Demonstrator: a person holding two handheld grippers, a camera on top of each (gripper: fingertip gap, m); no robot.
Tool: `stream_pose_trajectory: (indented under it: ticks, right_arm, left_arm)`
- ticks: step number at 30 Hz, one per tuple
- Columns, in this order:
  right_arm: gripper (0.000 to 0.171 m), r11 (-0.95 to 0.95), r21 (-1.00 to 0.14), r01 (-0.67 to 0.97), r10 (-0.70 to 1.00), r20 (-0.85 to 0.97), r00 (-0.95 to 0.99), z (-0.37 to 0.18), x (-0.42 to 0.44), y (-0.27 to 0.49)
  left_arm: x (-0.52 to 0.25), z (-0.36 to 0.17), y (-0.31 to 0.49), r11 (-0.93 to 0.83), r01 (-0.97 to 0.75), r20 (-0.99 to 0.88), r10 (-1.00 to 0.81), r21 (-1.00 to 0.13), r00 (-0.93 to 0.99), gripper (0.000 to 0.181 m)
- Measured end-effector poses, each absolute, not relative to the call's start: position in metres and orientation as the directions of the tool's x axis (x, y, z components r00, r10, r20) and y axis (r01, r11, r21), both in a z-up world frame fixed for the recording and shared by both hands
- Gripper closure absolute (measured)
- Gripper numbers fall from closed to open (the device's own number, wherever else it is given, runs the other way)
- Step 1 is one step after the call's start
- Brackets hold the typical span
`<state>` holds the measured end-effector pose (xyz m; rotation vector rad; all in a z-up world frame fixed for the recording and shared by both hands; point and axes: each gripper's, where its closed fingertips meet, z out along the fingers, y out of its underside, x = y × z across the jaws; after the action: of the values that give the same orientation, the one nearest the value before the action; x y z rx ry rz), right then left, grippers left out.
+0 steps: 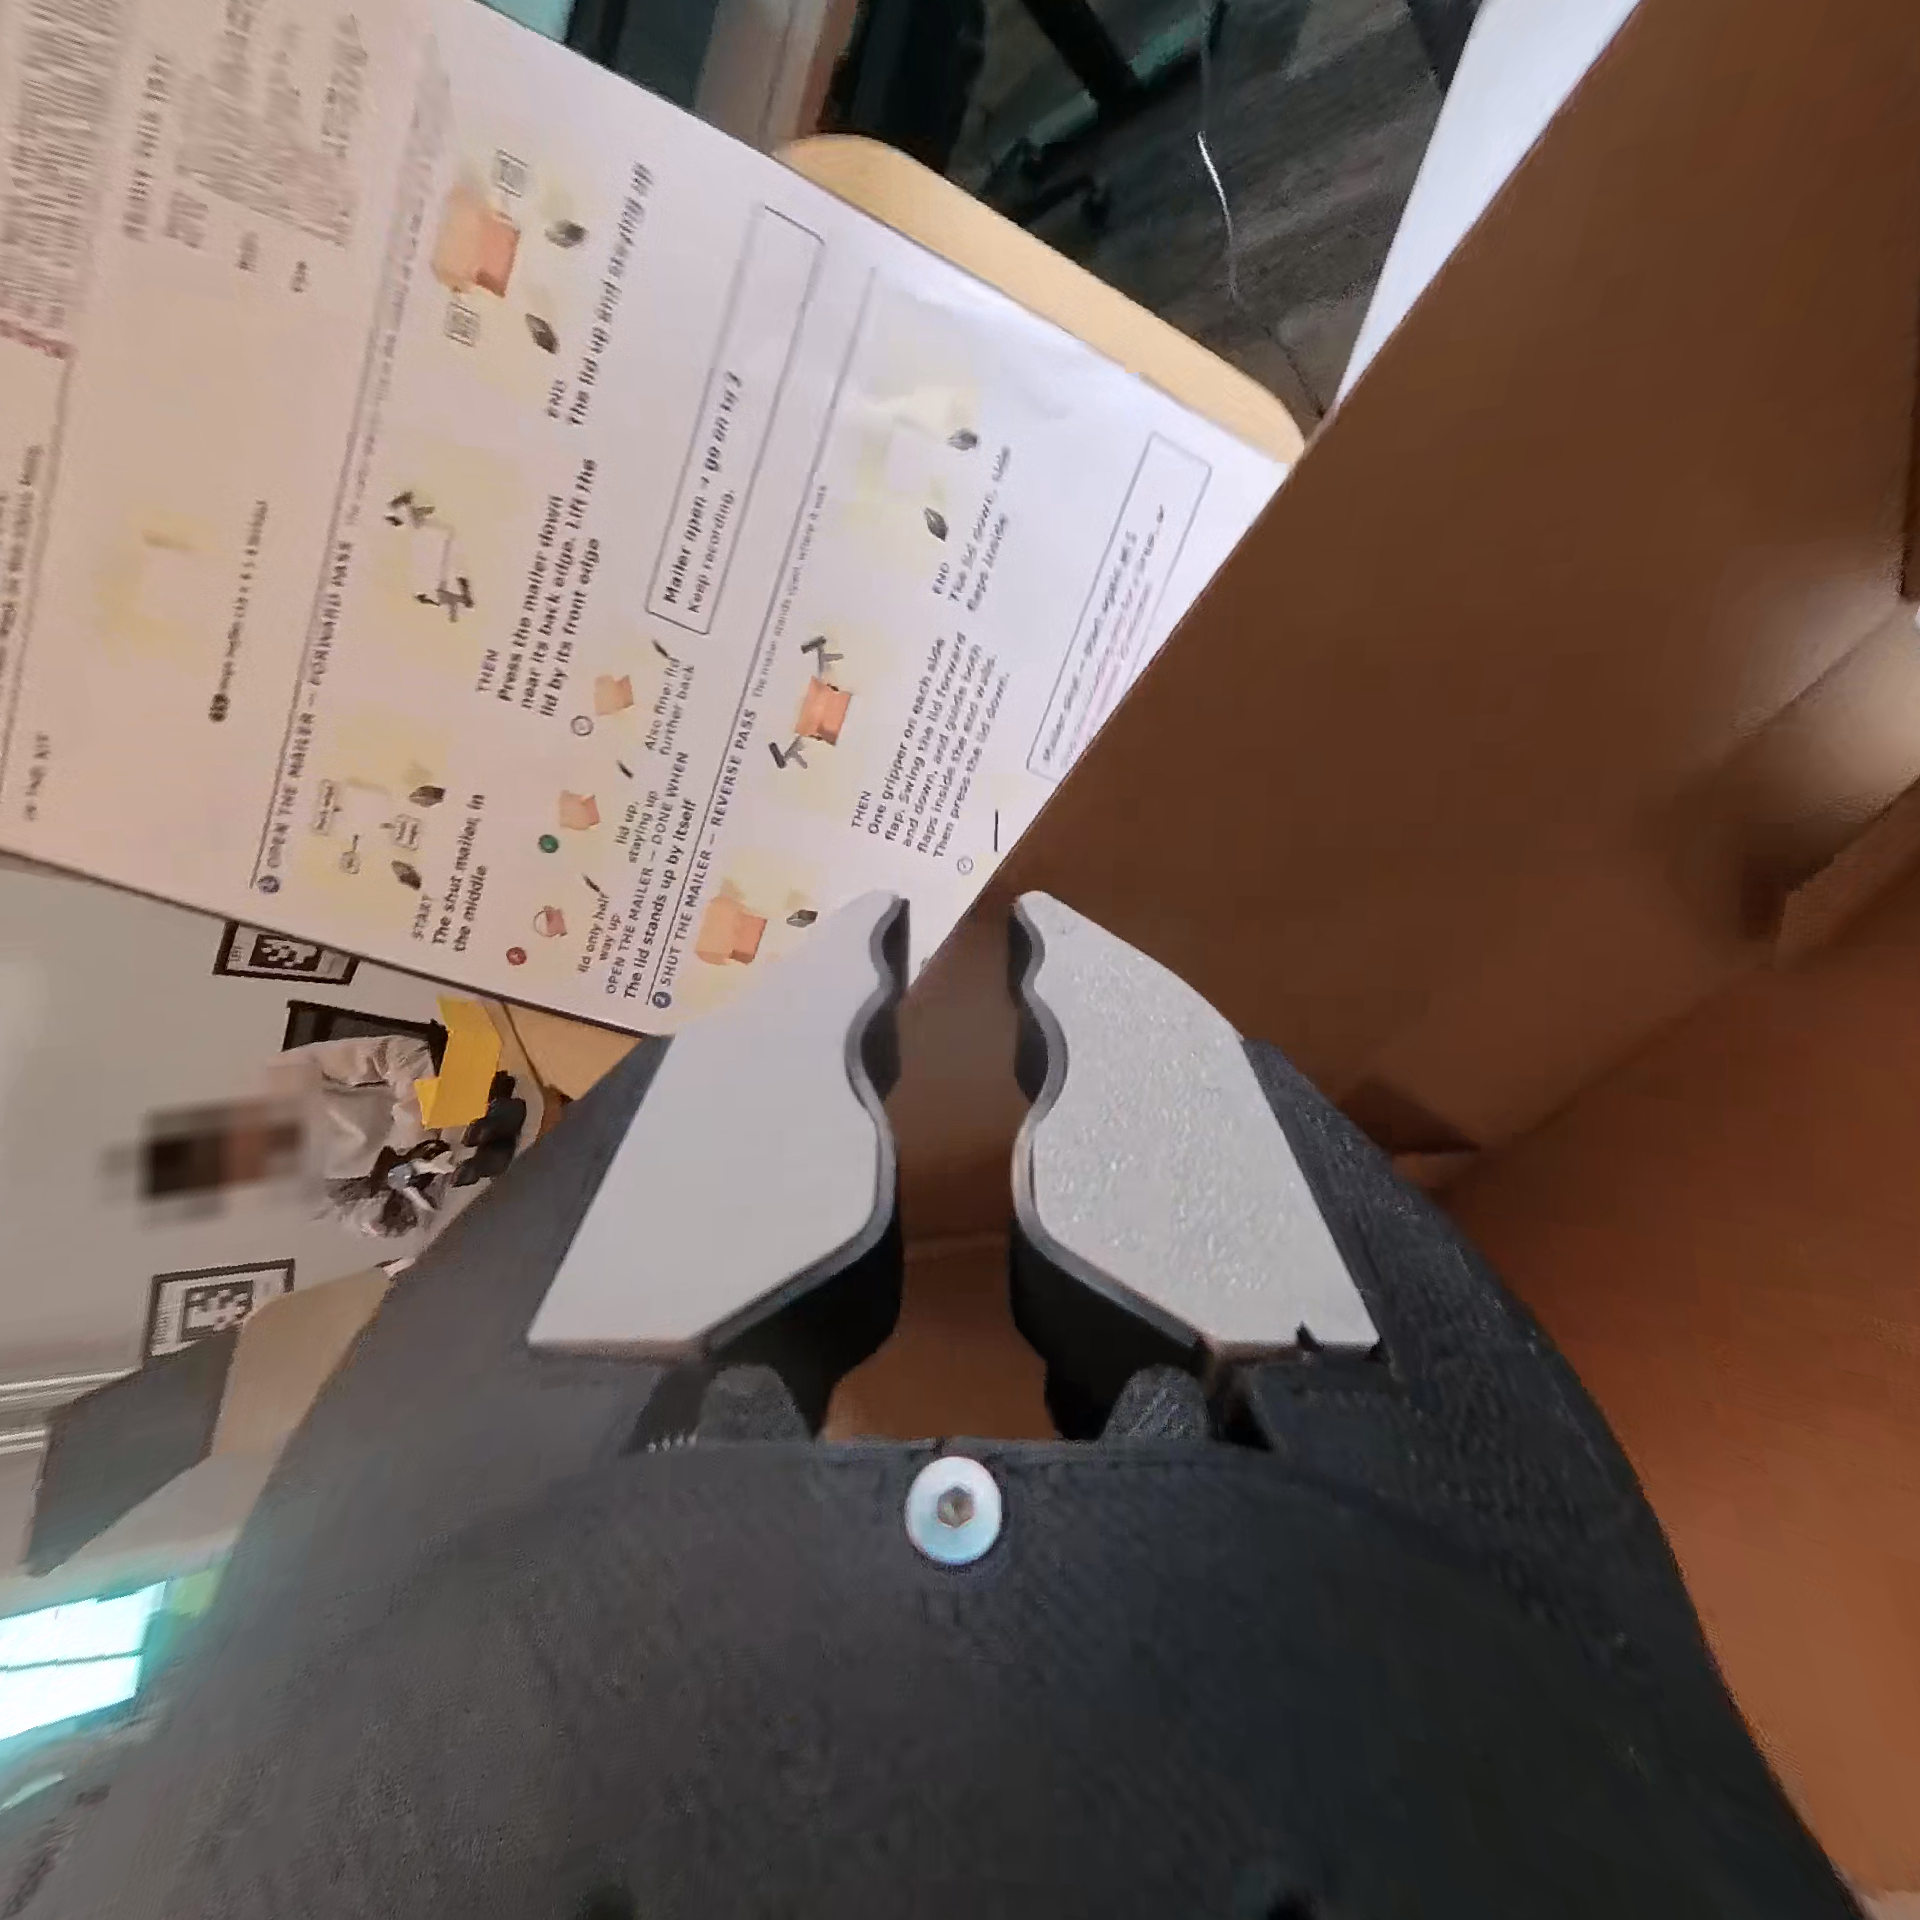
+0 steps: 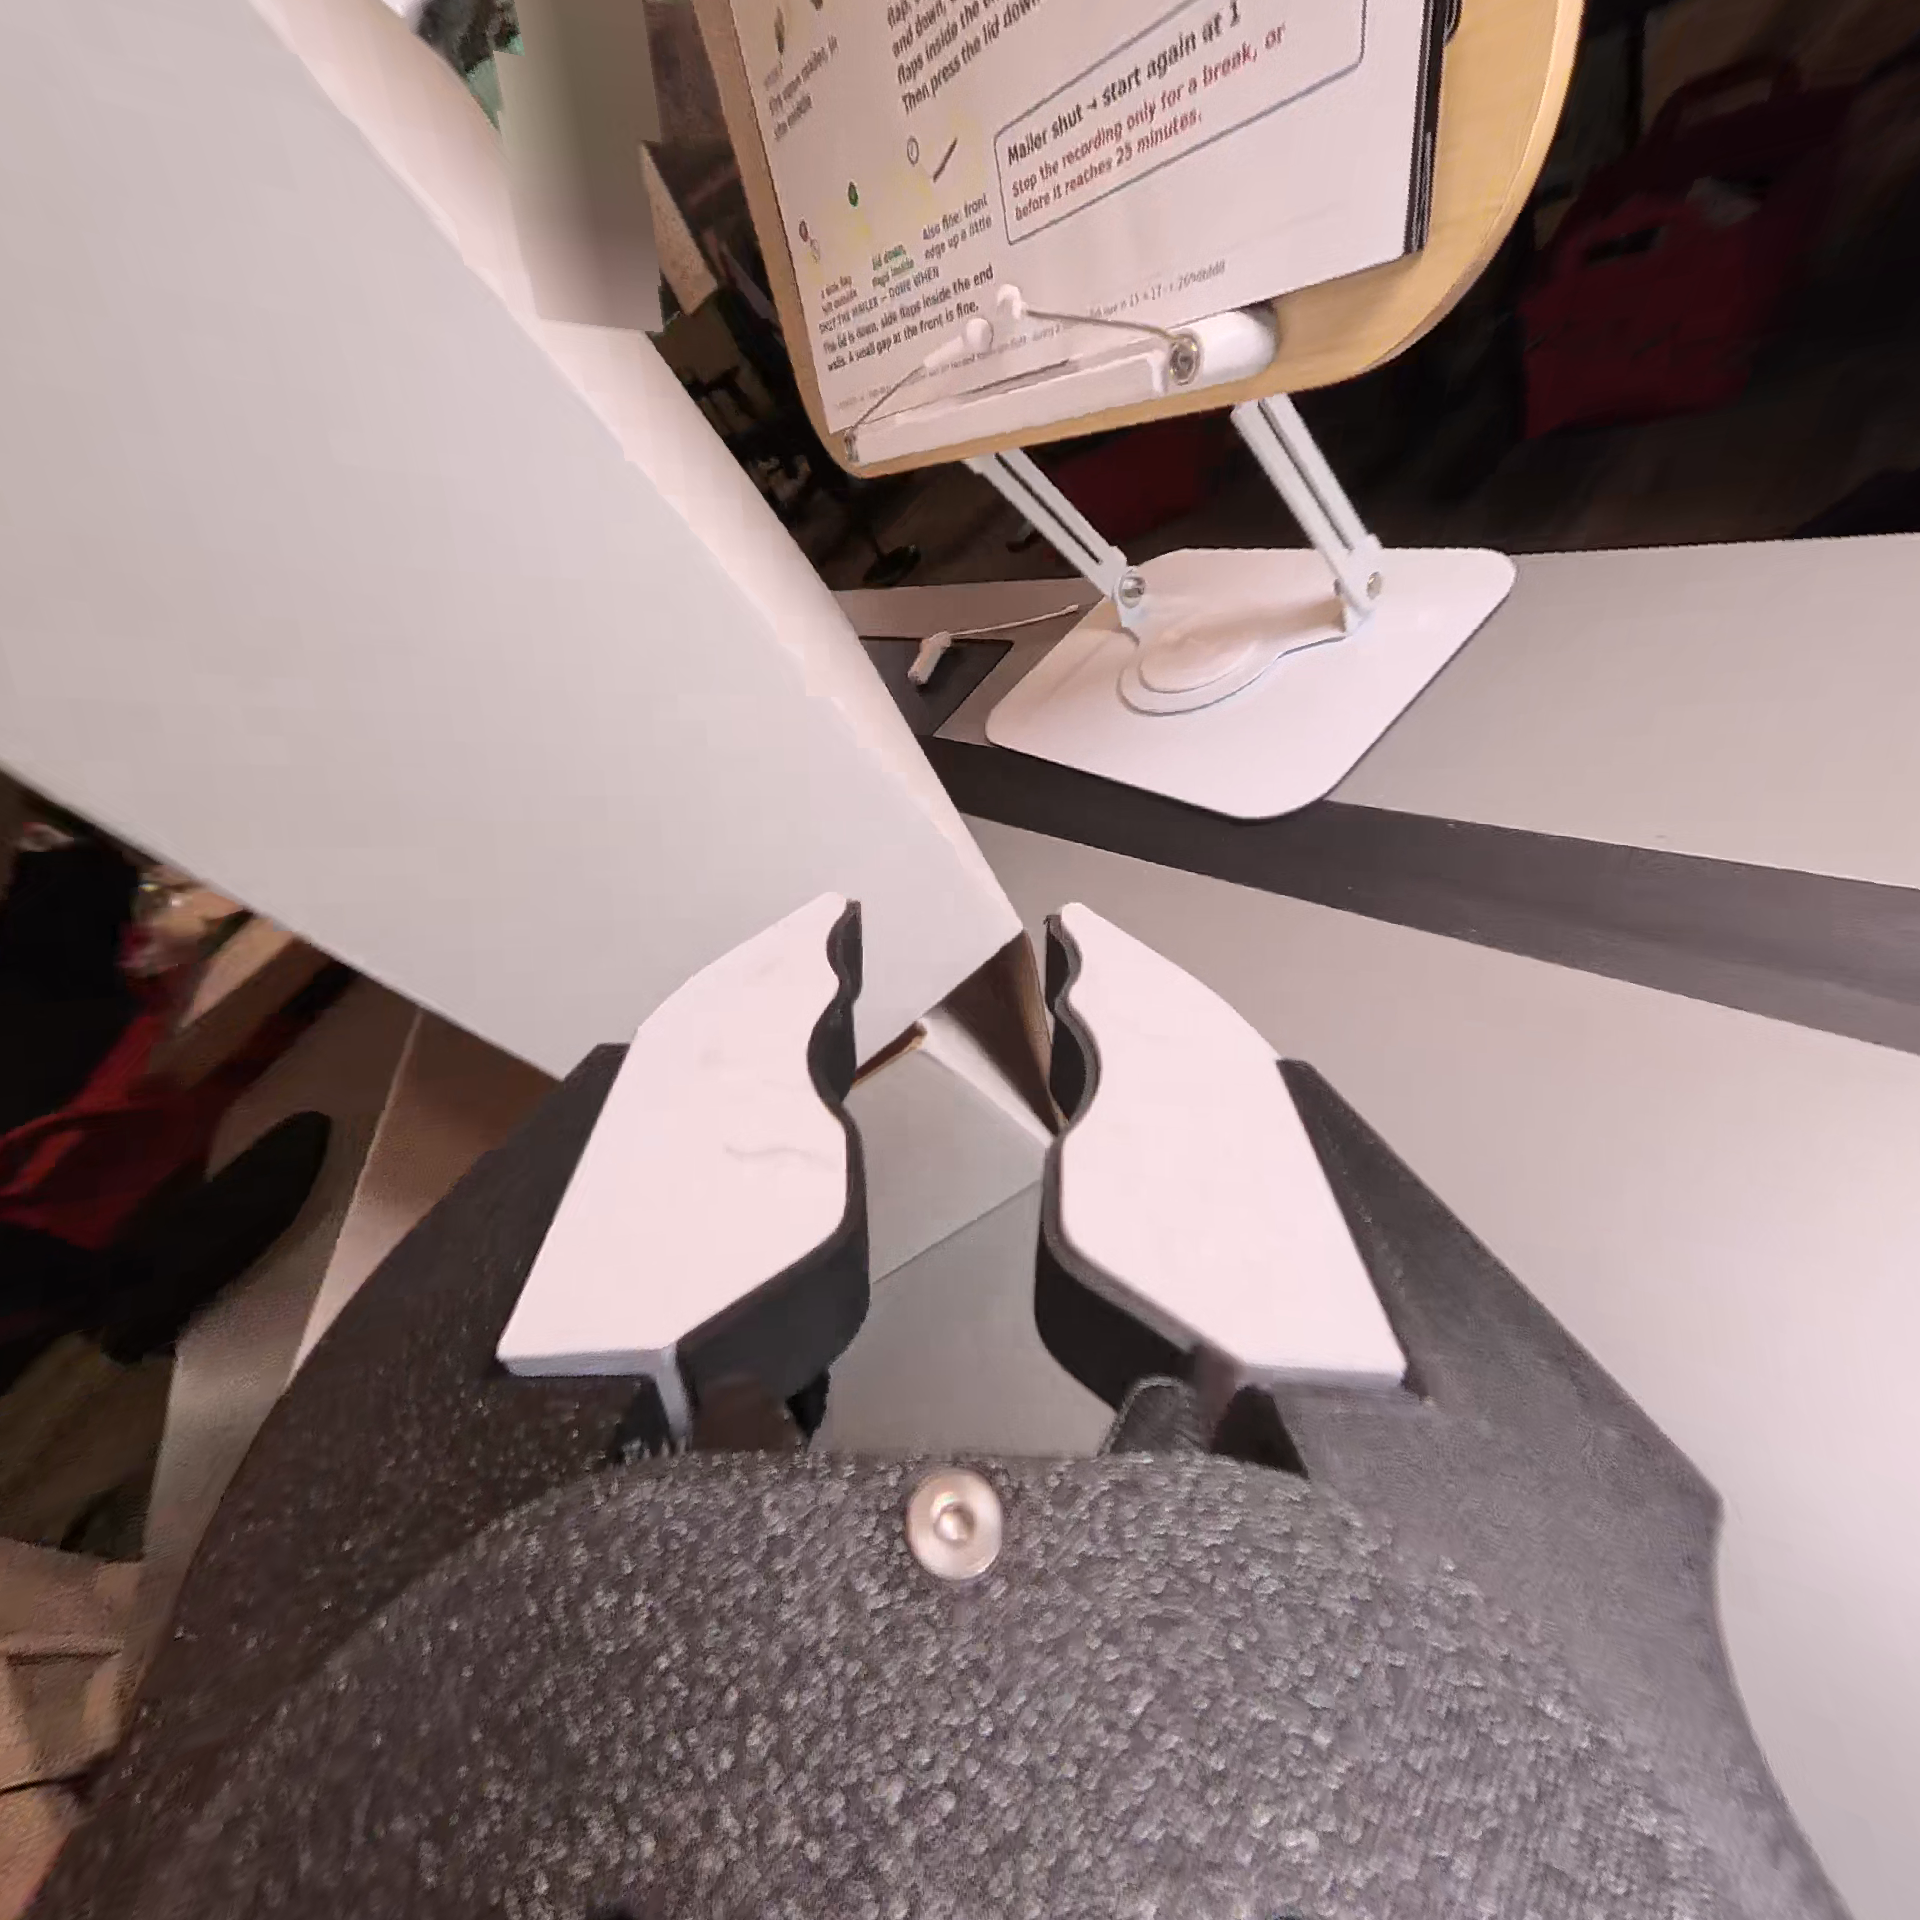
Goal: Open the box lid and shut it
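The box is a cardboard mailer, brown inside and white outside. In the left wrist view its raised lid (image 1: 1455, 623) shows its brown inner face, slanting up to the right, above the brown box floor (image 1: 1714, 1299). My left gripper (image 1: 956, 914) is open, and the lid's lower edge runs into the gap between its fingertips. In the right wrist view the lid's white outer face (image 2: 416, 571) fills the upper left. My right gripper (image 2: 951, 925) is open, its jaws standing on either side of the lid's lower corner without pressing it.
An instruction sheet (image 1: 520, 520) rests on a wooden board held by a white stand (image 2: 1247, 665) behind the box. The grey table (image 2: 1455, 1143) has a dark strip (image 2: 1455, 862) across it. Marker tags (image 1: 286, 954) and clutter lie far left. The left gripper's tips are roughly 30 cm from the right gripper's. The lid's white outer face (image 2: 416, 571) is about 8 cm from my right fingertips.
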<state>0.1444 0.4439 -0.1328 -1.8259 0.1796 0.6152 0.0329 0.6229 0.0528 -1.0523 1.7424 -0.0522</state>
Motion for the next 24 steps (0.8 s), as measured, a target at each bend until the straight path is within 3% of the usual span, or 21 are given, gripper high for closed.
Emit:
stream_pose_trajectory:
  ticks: [1,5,9,12,16,19,24]
  right_arm:
    - [0.136,-0.321,-0.862,-0.391,0.169,-0.459,0.873,-0.131,0.141,0.434]
    - [0.125,-0.276,-0.921,-0.274,0.133,-0.319,0.938,-0.136,0.119,0.396]
    - [0.114,-0.211,-0.961,-0.179,0.058,-0.195,0.979,-0.136,0.095,0.369]
    - [0.109,-0.211,-0.964,-0.163,0.006,-0.168,0.986,-0.137,0.069,0.356]
    - [0.102,-0.215,-0.962,-0.169,0.067,-0.187,0.98,-0.14,0.0,0.344]
    - [0.093,-0.253,-0.966,-0.063,0.079,-0.085,0.993,-0.161,-0.046,0.34]
    - [0.084,-0.37,-0.926,0.079,0.093,0.048,0.995,-0.208,-0.076,0.353]
  left_arm:
    - [0.028,0.058,0.617,0.605,-0.584,-0.73,-0.683,-0.541,-0.032,0.159]
    - [-0.015,0.077,0.583,0.534,-0.345,-0.595,-0.798,-0.772,0.096,0.154]
    - [-0.081,0.05,0.566,0.321,-0.151,-0.344,-0.925,-0.935,0.162,0.147]
    - [-0.133,0.002,0.578,0.221,-0.145,-0.252,-0.937,-0.964,0.242,0.141]
    - [-0.192,-0.077,0.608,0.023,-0.206,-0.088,-0.947,-0.978,0.309,0.129]
    - [-0.223,-0.124,0.603,-0.091,-0.241,0.041,-0.978,-0.966,0.204,0.112]
    - [-0.236,-0.187,0.588,-0.038,-0.354,0.025,-0.999,-0.935,0.041,0.099]
